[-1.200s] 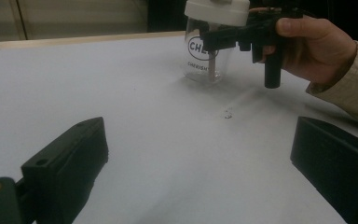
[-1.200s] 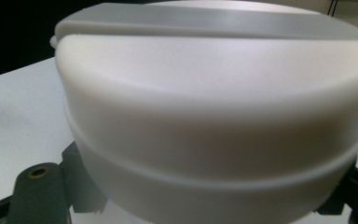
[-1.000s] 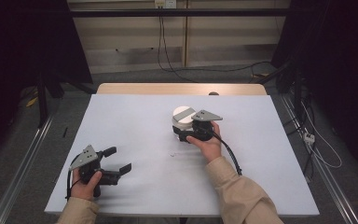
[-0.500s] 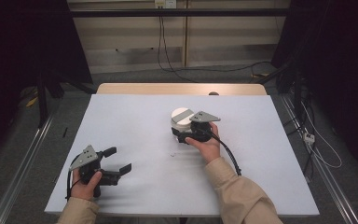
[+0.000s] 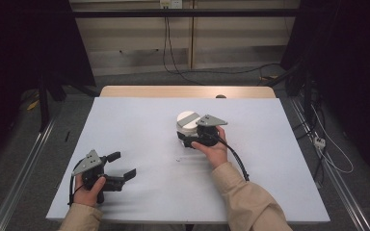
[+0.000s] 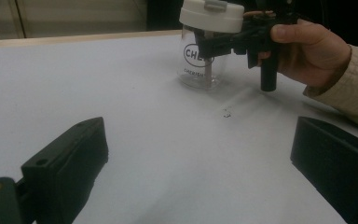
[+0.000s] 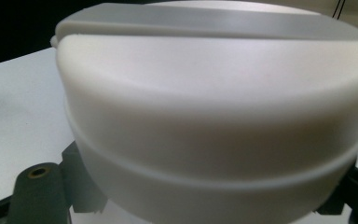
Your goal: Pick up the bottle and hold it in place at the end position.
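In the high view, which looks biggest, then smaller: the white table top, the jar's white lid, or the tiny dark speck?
1. White table top, by far the biggest.
2. Jar's white lid.
3. Dark speck, the smallest.

The white tabletop [image 5: 139, 130] is lit evenly from above and reads bright in the high view, while the room around it falls off into near black at both sides, and the shadows under the hands are faint and soft. In the left gripper view the two near jaws of the left tongs [image 6: 200, 154] are dark and soft-edged, the clear jar [image 6: 204, 56] farther off is sharper, and the whole picture looks slightly hazy, perhaps from a smeared lens. In the right gripper view the white lid [image 7: 214, 107] sits so close that it is blurred, with a pale sheen along its top and a dark upper left corner.
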